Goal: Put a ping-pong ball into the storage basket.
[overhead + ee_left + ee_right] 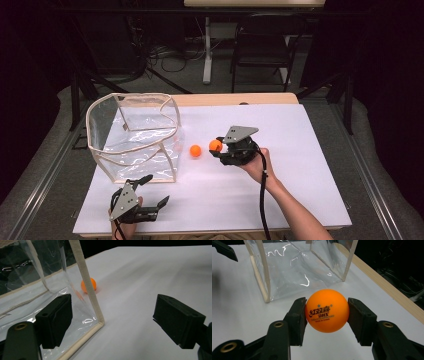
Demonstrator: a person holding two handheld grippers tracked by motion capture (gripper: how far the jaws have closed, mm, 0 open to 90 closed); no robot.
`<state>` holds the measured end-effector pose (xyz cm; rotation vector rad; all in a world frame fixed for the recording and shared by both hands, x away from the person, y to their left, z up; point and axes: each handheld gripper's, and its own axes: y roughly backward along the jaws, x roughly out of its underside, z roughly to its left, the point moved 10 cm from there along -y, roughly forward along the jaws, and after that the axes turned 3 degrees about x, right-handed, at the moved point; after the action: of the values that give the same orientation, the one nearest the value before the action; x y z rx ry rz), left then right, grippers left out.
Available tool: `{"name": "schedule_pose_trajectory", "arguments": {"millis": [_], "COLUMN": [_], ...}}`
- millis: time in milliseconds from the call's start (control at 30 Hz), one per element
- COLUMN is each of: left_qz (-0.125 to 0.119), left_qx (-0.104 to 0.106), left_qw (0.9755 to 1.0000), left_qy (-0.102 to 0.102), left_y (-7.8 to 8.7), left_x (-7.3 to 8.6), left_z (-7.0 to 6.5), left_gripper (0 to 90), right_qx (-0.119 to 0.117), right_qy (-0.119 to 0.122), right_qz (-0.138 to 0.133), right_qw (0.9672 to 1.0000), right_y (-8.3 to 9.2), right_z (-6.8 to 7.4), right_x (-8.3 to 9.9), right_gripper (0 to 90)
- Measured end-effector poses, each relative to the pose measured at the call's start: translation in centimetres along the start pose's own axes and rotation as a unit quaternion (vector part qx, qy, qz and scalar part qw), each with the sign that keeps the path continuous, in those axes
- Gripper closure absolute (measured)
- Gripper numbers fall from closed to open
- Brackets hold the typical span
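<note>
My right gripper (216, 146) is shut on an orange ping-pong ball (215, 145) near the table's middle. In the right gripper view the ball (327, 310), printed with red characters, is pinched between both pads. A second orange ball (195, 150) lies loose on the white sheet, just left of the held one. A clear plastic bag (132, 132) with beige trim stands open-topped at the left. My left gripper (157, 190) rests open near the front edge, below the bag. In the left gripper view its jaws (112, 320) straddle the bag's corner edge (86, 282), with the loose ball (92, 284) beyond it.
The white sheet (300, 165) covers a wooden table whose far edge (240, 98) shows. A dark chair (262, 47) and a white table leg (207, 50) stand on the floor behind. The right half of the sheet is bare.
</note>
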<state>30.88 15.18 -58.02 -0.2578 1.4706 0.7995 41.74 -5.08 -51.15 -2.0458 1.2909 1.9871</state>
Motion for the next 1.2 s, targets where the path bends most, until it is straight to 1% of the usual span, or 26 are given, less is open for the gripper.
{"name": "schedule_pose_trajectory", "arguments": {"millis": [700, 1200], "left_qz": [-0.001, -0.001], "left_qx": [0.000, 0.000], "left_qw": [1.0000, 1.0000], "left_qy": [-0.001, -0.001], "left_y": [0.0, 0.0], "left_x": [0.0, -0.1], "left_z": [0.0, 0.0], "left_gripper": [15.7, 15.7], "right_qx": [-0.001, -0.003], "right_qy": [0.005, 0.013], "right_qz": [-0.006, -0.011], "right_qw": [1.0000, 0.9999], "right_y": [0.0, 0.1], "right_z": [-0.5, -0.5], "right_x": [-1.9, -3.5], "right_gripper": [50.8, 50.8]}}
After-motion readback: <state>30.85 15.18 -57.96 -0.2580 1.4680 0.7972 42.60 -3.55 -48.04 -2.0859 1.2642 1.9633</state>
